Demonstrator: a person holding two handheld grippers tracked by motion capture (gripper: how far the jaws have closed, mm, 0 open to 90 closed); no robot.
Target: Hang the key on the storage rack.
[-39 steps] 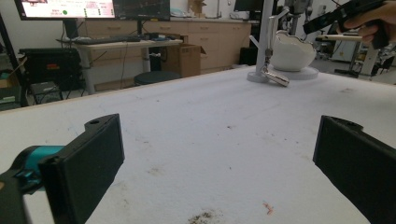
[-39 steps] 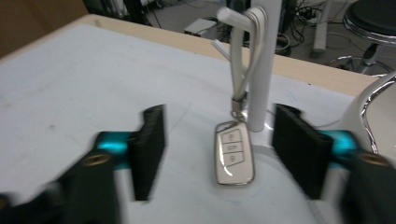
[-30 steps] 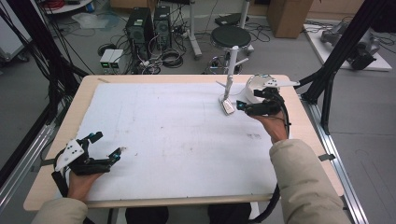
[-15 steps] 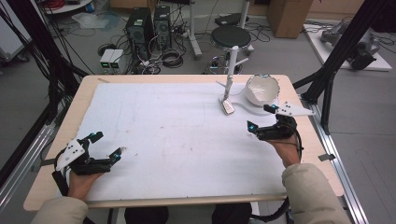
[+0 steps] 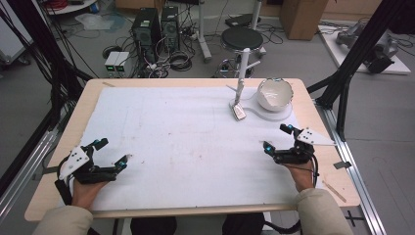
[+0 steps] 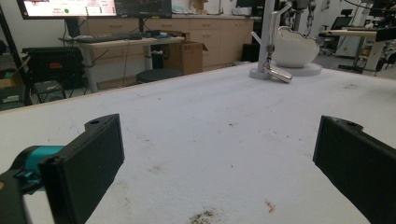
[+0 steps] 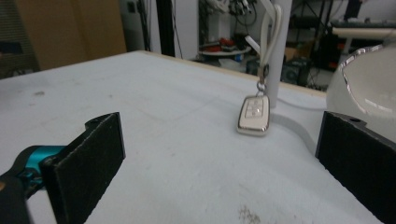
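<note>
Both grippers are gaping empty: my right gripper [image 5: 278, 138] is hovering low near the table's [image 5: 186, 147] right edge, my left gripper [image 5: 113, 152] resting near-left. Key fob [image 5: 239, 111] is hanging from the white stand [image 5: 242, 73], touching the table, beside the bowl [image 5: 275, 94].

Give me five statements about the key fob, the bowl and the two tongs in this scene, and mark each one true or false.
1. The white car key fob hangs by a strap from the white upright post. True.
2. The right tongs are shut on the fob. False: their jaws stand wide open and hold nothing, with the fob well ahead of them.
3. The white jagged-rimmed bowl sits on the flat white base beside the post. True.
4. The left tongs rest at the far edge of the table by the bowl. False: they are near the front left corner, jaws open.
5. The fob lies inside the bowl. False: it hangs outside, its lower end on the white table cover.
</note>
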